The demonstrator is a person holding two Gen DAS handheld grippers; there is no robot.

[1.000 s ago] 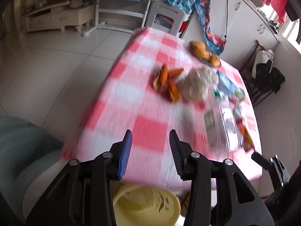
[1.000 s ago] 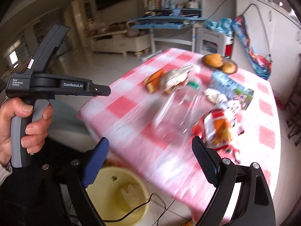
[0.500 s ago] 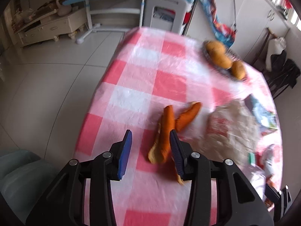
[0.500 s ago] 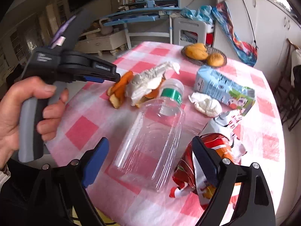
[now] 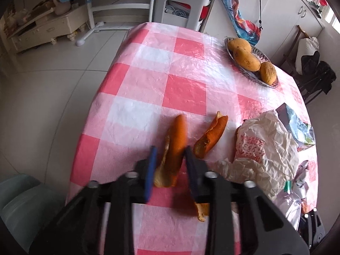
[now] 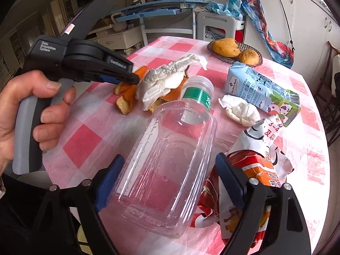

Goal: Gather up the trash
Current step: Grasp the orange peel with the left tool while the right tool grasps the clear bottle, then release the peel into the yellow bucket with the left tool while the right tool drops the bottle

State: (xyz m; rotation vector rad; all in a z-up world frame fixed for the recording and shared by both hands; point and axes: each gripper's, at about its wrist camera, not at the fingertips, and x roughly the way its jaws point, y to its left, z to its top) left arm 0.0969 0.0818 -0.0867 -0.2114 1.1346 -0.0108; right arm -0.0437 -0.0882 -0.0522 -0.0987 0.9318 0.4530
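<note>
My left gripper (image 5: 170, 159) is open, its fingers on either side of an orange peel strip (image 5: 175, 146) on the pink checked tablecloth (image 5: 148, 85). A second peel (image 5: 211, 137) lies just right of it, next to a crumpled white wrapper (image 5: 265, 144). My right gripper (image 6: 170, 167) is open wide around the lower part of an empty clear plastic bottle (image 6: 174, 159) lying on the table. The left gripper (image 6: 133, 77) shows in the right wrist view, over the peels (image 6: 125, 97).
A red and orange snack bag (image 6: 255, 170), a crumpled tissue (image 6: 240, 110) and a blue milk carton (image 6: 261, 89) lie right of the bottle. A basket of mangoes (image 5: 248, 59) stands at the far side. Chairs, a desk and cabinets ring the table.
Both grippers moved forward over the table. The left came down around the orange peel; the right closed in on the clear bottle. The yellow bin dropped out of view.
</note>
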